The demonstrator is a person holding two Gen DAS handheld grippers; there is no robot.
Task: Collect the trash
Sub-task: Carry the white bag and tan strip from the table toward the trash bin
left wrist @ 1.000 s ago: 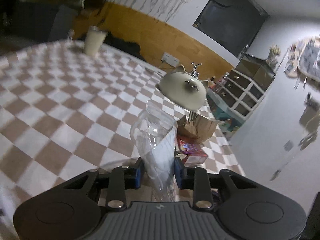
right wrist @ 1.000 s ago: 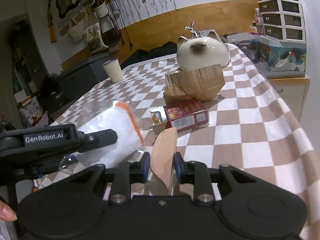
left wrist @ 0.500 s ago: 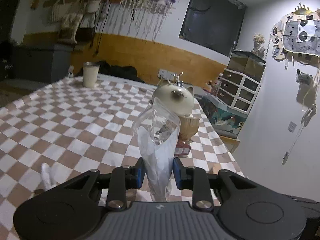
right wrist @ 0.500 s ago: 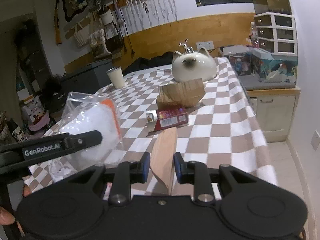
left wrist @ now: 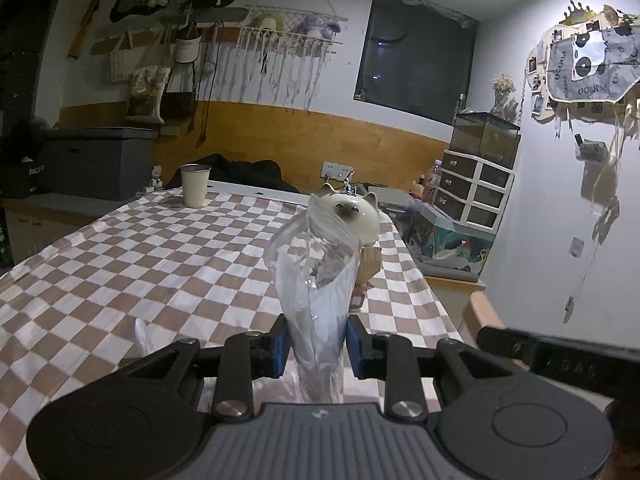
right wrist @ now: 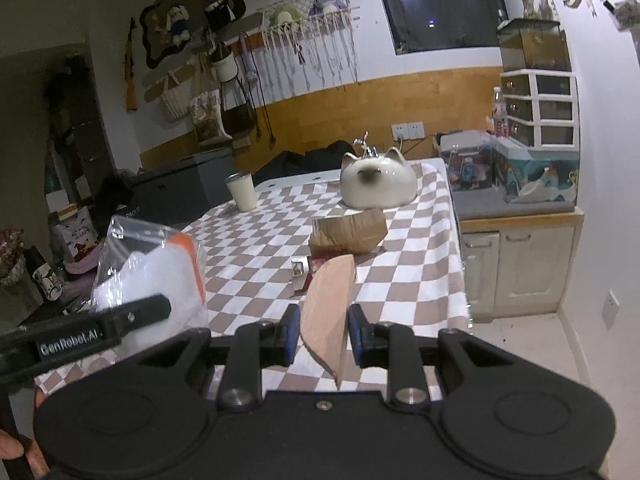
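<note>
Carry-off step: left tongs (left wrist: 316,344) clamp a clear plastic bag (left wrist: 314,280), right tongs (right wrist: 324,334) pinch a tan card scrap (right wrist: 328,304); both hang above the near counter (right wrist: 404,248) edge; next they need a bin, none visible.

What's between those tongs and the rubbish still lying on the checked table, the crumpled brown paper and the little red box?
Both tongs are already full: the left tongs grip a clear plastic bag, the right tongs a tan cardboard piece. Beyond them only bare tablecloth lies before the brown paper and red box.
</note>
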